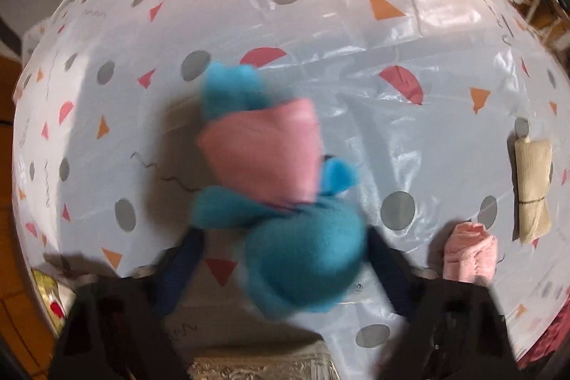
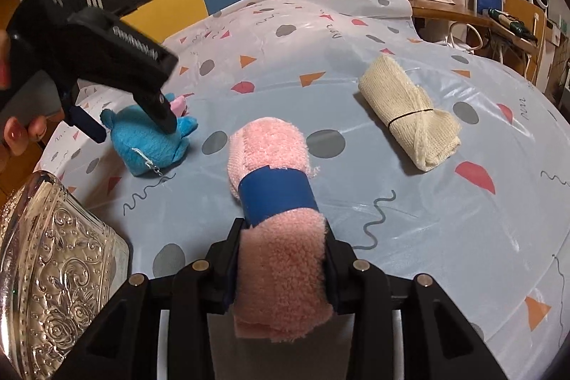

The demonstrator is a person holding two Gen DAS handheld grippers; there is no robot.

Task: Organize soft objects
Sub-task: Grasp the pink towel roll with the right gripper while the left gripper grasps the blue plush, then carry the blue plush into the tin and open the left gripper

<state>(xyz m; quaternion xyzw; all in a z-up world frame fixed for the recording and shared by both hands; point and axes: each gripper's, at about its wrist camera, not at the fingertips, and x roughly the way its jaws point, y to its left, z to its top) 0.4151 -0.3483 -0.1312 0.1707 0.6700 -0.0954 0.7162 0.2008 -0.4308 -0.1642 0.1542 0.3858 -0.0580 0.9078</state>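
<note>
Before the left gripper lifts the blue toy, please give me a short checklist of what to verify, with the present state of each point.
1. Blue plush toy with pink part lies between the left gripper fingers: ok.
2. Fingers press on the toy: cannot tell, picture blurred.
3. Right gripper holds the pink rolled towel with blue band firmly: ok.
4. Cream rolled cloth tied with a dark band lies apart from both grippers: ok.
5. Embossed silver tray free to receive things: cannot tell.

Counted on my desk (image 2: pixel 409 223): one blue plush (image 2: pixel 149 145), one pink towel roll (image 2: pixel 281 273), one cream cloth roll (image 2: pixel 406 116), one silver tray (image 2: pixel 60 266). Two grippers: left (image 2: pixel 135 127), right (image 2: pixel 281 237).
</note>
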